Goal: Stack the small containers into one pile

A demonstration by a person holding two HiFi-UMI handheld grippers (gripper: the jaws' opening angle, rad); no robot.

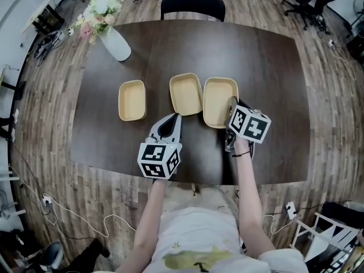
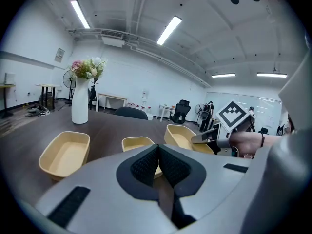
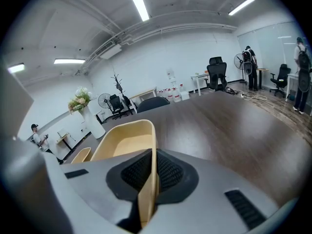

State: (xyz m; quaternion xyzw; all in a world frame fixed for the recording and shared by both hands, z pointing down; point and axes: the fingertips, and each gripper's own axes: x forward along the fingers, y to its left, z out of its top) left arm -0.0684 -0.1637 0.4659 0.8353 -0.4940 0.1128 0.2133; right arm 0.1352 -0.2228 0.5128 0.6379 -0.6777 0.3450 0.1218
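Three containers separate in row, frame centre, on desk (image 1: 273,67): left container (image 1: 132,100), middle container (image 1: 186,94), right container (image 1: 219,101). None stacked. Right gripper (image 1: 232,103) pinches right container's near wall. Left gripper (image 1: 177,117) pressed together, empty, below middle container.

A dark wooden table (image 1: 273,67) carries a white vase of flowers (image 1: 116,44) near its far-left corner and three open tan tubs in a row: left container (image 1: 132,100), middle container (image 1: 186,94) and right container (image 1: 219,101).
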